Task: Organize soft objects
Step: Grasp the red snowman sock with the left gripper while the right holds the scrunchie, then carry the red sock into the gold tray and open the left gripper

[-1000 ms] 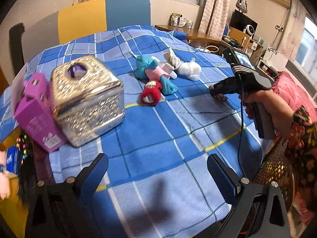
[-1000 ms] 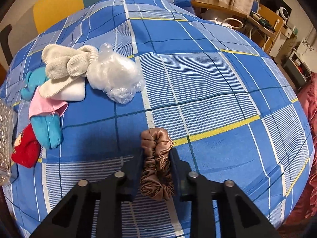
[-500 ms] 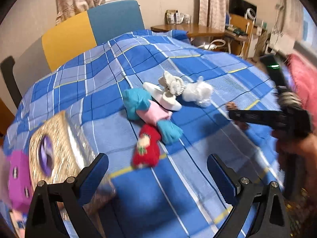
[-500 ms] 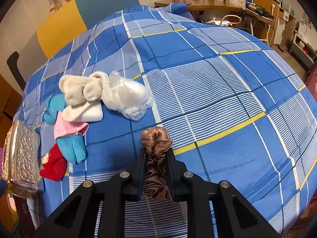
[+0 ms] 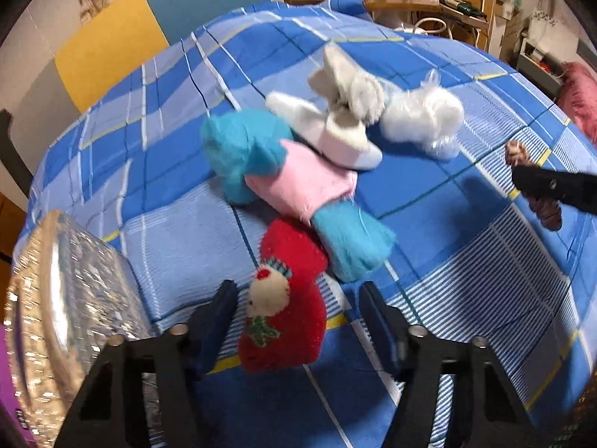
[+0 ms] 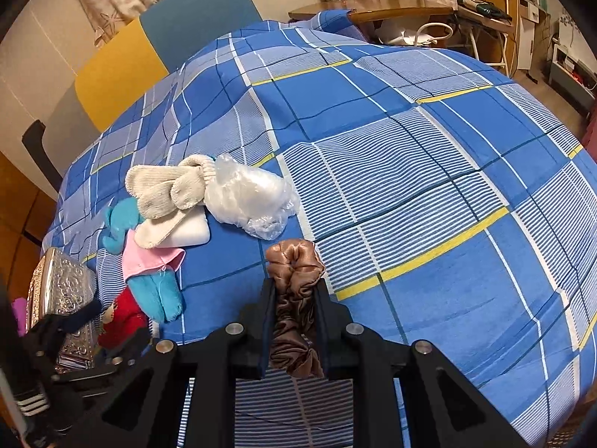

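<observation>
A red Christmas sock (image 5: pixel 291 246) lies on the blue plaid sheet (image 5: pixel 429 224), and my left gripper (image 5: pixel 296 298) straddles it. Its jaws are closing, with a gap still showing on each side of the sock. Just beyond lie a teal and pink sock (image 5: pixel 298 183), cream socks (image 5: pixel 347 104) and a white bundle in clear plastic (image 5: pixel 421 115). My right gripper (image 6: pixel 296 291) is shut on a brown satin scrunchie (image 6: pixel 294 261), held just above the sheet to the right of the pile. The same scrunchie (image 5: pixel 516 151) shows at the right edge of the left wrist view.
A shiny silver tissue box (image 5: pixel 63 298) stands close on the left of the red sock, with something purple behind it. A yellow and teal headboard (image 6: pixel 160 37) backs the bed. A wooden desk (image 6: pixel 391 11) and chairs stand beyond the far right corner.
My left gripper has swung from the tissue box down over the red sock, and its fingers have come closer together. The right gripper has kept its hold on the scrunchie and lifted slightly.
</observation>
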A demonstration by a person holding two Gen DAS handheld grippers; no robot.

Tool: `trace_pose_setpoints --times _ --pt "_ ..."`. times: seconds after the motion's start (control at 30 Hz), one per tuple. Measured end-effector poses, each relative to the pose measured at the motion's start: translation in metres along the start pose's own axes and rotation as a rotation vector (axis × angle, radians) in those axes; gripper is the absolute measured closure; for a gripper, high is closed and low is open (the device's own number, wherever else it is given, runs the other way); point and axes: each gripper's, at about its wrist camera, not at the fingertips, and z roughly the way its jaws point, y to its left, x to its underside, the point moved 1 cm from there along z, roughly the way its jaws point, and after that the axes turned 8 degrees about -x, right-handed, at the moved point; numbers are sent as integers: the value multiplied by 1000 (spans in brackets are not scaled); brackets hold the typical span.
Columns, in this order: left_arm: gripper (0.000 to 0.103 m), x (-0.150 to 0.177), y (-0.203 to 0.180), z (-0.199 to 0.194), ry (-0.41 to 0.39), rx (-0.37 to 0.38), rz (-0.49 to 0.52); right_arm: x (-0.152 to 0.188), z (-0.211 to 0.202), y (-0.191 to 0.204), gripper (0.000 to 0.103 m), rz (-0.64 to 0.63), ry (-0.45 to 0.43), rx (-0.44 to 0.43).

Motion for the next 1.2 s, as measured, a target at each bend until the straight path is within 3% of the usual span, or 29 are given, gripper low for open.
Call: trace_pose_setpoints --times 0.03,0.13,0.23,0.53,0.83,1.2 --pt "52 2 0 5 17 10 -9 0 0 0 85 0 1 -2" --pt "68 7 1 6 -2 -1 -18 0 1 1 85 -3 2 -6" --pt "74 10 4 1 -21 6 -33 0 2 2 85 -6 6 -5" --pt "78 23 20 -23 -55 99 -126 1 0 0 85 -2 -1 -2" --pt "78 34 49 -86 -155 176 -192 2 1 2 85 -25 -1 26" --pt "78 73 136 -175 -302 199 -299 5 -1 2 85 -48 -3 61"
